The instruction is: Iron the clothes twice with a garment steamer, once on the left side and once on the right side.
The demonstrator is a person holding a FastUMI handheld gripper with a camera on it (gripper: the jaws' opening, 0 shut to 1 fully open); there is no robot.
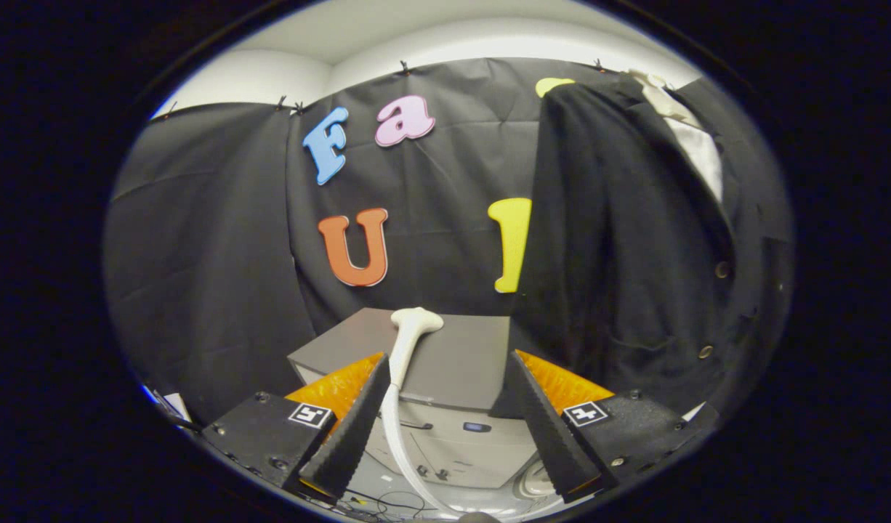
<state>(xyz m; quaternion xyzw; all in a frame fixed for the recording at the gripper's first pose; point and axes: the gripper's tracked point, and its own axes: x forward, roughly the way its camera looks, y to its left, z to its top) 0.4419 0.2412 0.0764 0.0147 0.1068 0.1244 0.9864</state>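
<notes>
**Gripper view: fingers spread wide, steamer head ahead**

Gripper view shows a dark jacket (634, 240) hanging beyond the right finger, its matte cloth falling in soft folds, with round buttons down the front and a pale collar at the top. It overlaps the booth's black cloth wall (213, 240), which runs wrinkled behind everything. Lower down, a grey box-like unit (453, 356) with a flat top sits just beyond the fingers. From it rises the white garment steamer (409, 334), a smooth curved neck ending in a flared head (close by the left finger, apart from the jacket). The gripper (445, 381) is wide apart, holding nothing, with open room between steamer and right finger.
</notes>
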